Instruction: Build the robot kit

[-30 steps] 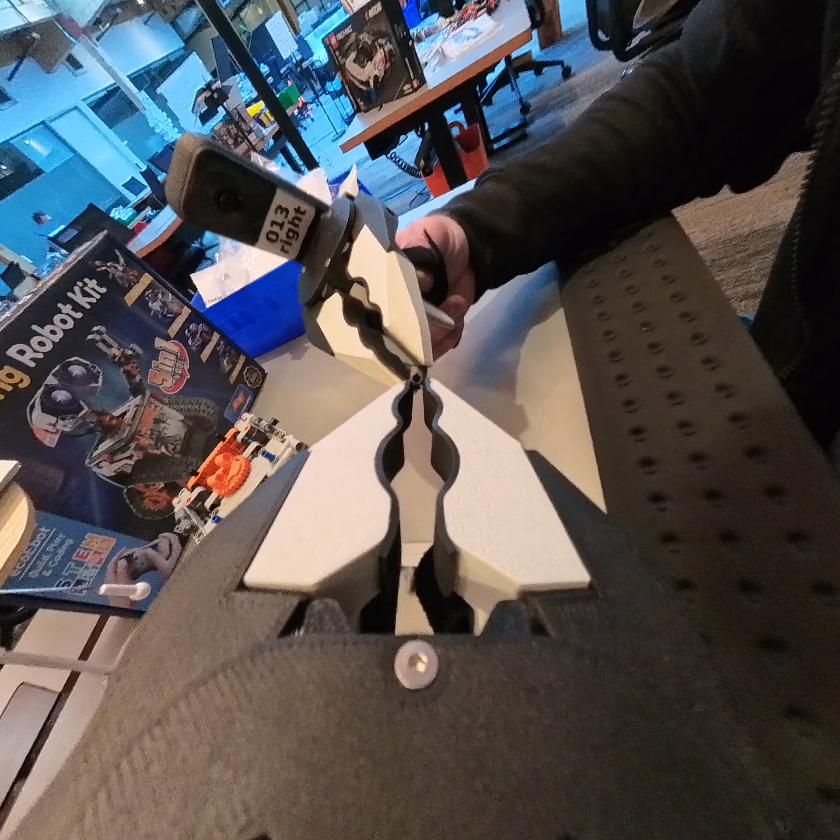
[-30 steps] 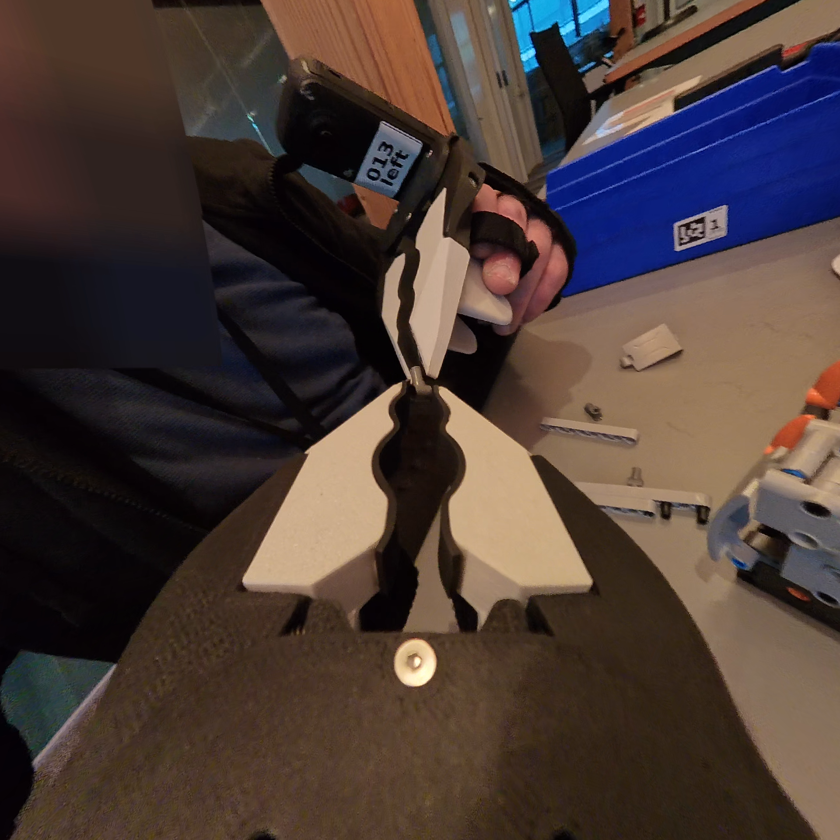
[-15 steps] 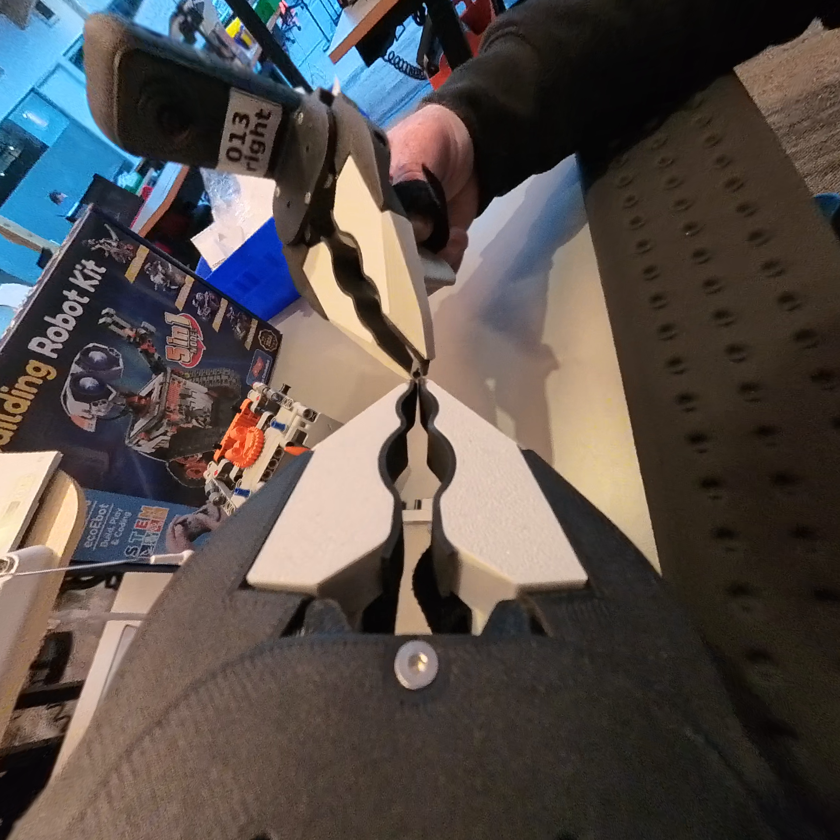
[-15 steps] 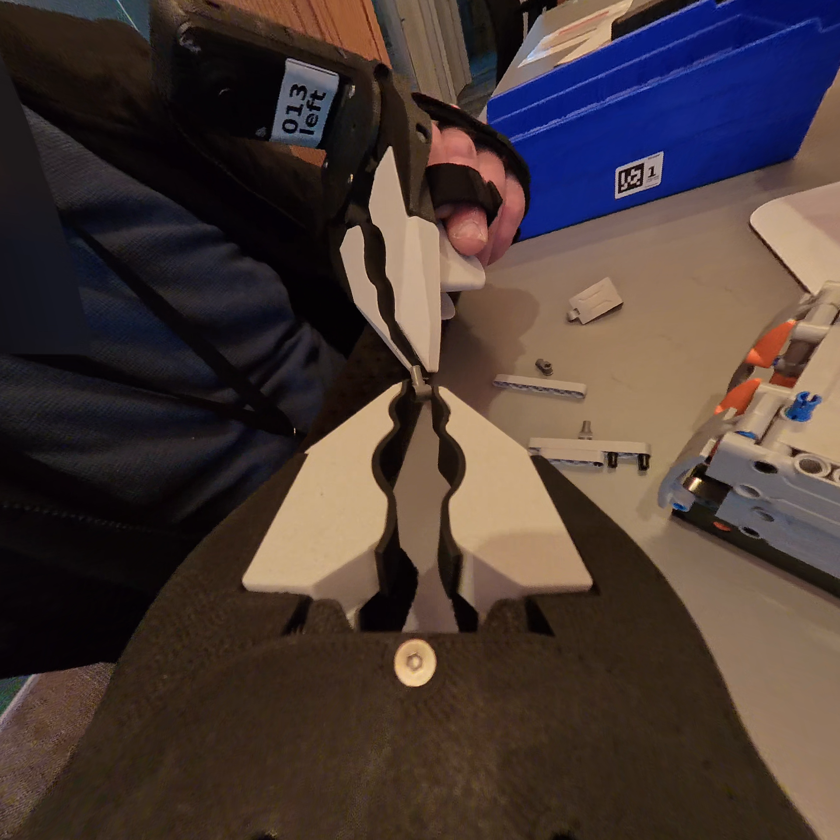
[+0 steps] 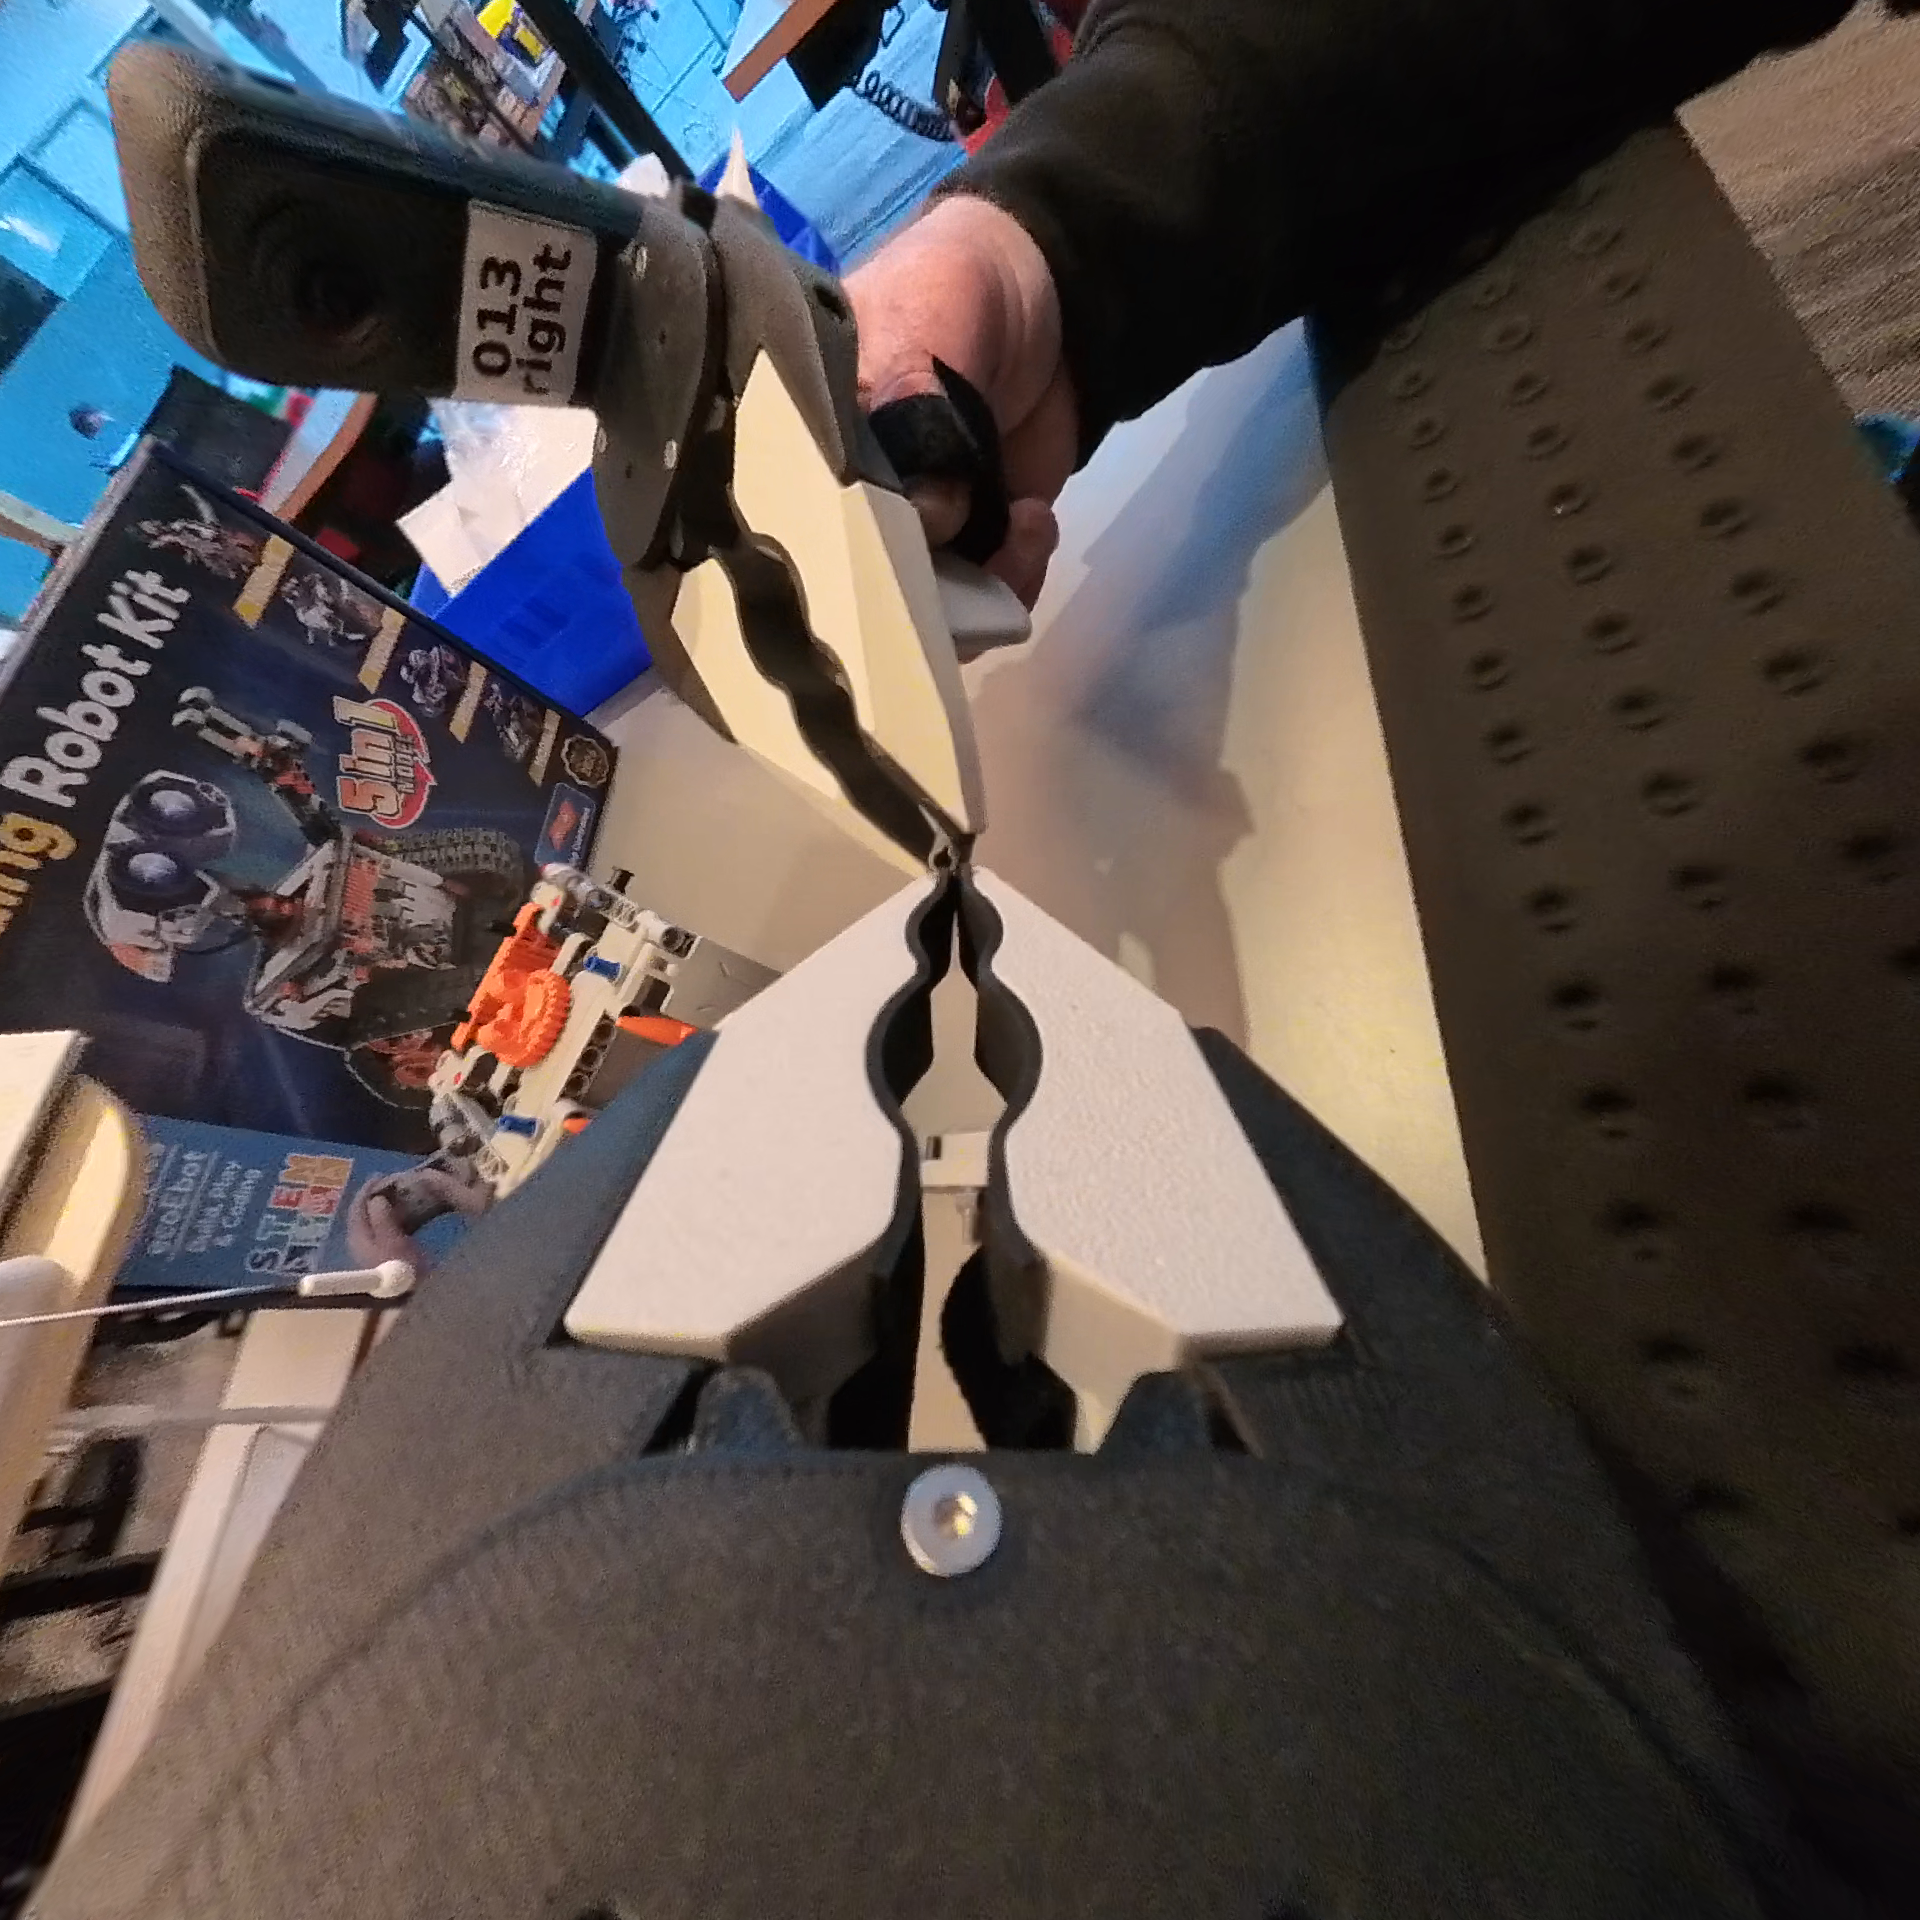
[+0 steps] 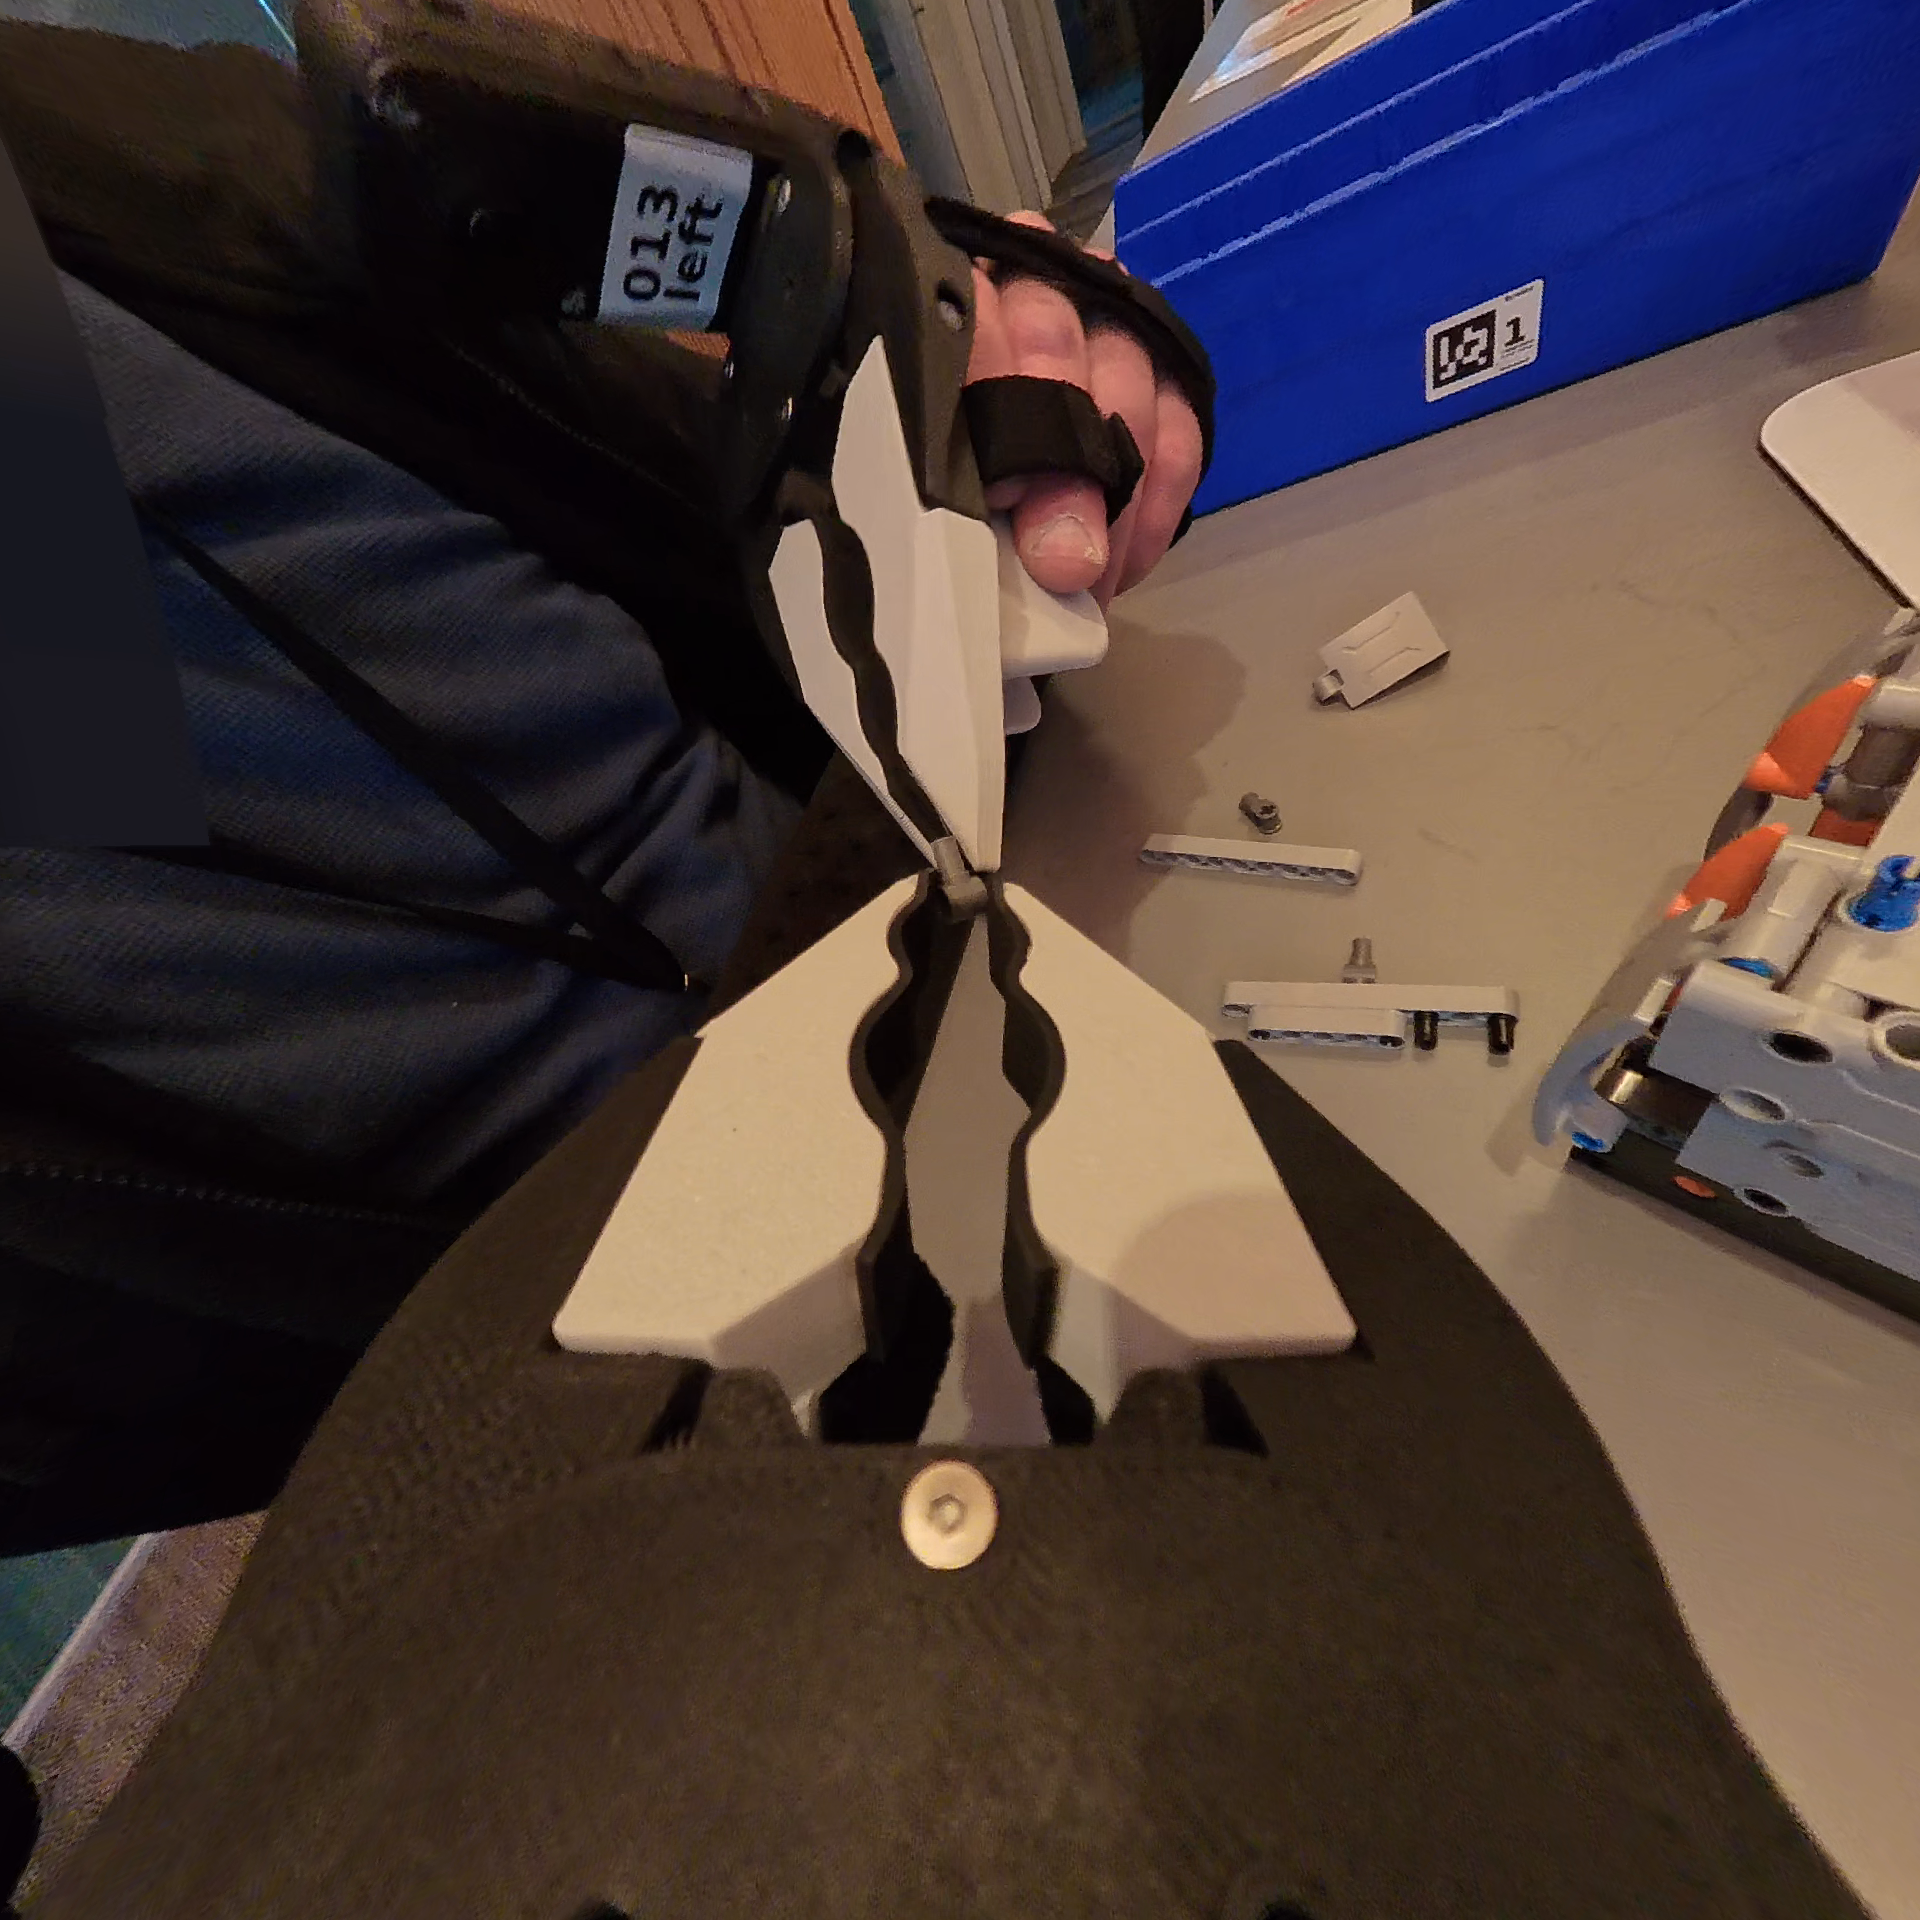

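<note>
While a small grey pin (image 6: 958, 881) is pinched between the closed tips of the left gripper (image 6: 971, 854) and right gripper (image 6: 961, 899), loose beams (image 6: 1252, 862) lie unused on the table (image 6: 1455, 582) to the right.

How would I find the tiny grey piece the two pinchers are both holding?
Start at the big blue bin at the back of the grey table, then come forward to where the left gripper and right gripper meet tip to tip. The small grey peg sits pinched between them, up in the air, unlike the loose grey pin lying on the table.
</note>
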`<state>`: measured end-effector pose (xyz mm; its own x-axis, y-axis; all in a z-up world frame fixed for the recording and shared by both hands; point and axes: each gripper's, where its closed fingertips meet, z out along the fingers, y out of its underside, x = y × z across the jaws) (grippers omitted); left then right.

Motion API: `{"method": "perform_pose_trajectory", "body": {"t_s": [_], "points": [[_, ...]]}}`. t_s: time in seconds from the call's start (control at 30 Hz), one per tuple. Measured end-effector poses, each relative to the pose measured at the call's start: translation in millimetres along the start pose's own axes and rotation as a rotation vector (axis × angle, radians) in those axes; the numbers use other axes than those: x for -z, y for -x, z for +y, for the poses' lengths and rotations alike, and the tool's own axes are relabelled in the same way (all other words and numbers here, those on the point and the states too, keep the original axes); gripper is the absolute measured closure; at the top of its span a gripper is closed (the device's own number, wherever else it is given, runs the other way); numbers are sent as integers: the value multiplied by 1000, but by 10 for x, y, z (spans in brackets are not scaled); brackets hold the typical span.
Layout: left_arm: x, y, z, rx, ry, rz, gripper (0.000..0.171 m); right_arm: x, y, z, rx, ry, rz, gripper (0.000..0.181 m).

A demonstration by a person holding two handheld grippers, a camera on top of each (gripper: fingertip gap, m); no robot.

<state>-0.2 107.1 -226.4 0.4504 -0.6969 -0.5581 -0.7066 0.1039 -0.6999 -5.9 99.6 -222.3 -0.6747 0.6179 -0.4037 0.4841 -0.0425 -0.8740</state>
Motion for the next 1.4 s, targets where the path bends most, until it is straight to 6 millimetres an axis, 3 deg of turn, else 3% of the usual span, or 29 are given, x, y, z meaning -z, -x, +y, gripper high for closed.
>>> {"method": "perform_pose_trajectory", "body": {"t_s": [0.13,0.3,0.5,0.87,1.0,1.2,1.3,1.4], "points": [[9,24,3,18,-8,-3,169,-2,3,2,-4,3,-2,176],[-29,-56,20,-108,39,-27,160,-19,12,58,-43,28,-31,176],[-8,-70,43,-139,53,-32,170,-22,27,83,-83,38,-58,176],[-24,-125,45,-170,58,-16,158,-23,7,134,-134,55,-73,175],[-34,-140,58,-162,61,-4,166,-43,6,163,-145,71,-76,175],[-38,-93,82,-82,56,4,169,-33,-44,127,-127,46,-42,175],[-23,-7,82,54,21,22,169,14,-91,42,-16,19,52,166],[-9,57,85,178,-19,51,169,20,-114,52,129,57,159,168]]}}
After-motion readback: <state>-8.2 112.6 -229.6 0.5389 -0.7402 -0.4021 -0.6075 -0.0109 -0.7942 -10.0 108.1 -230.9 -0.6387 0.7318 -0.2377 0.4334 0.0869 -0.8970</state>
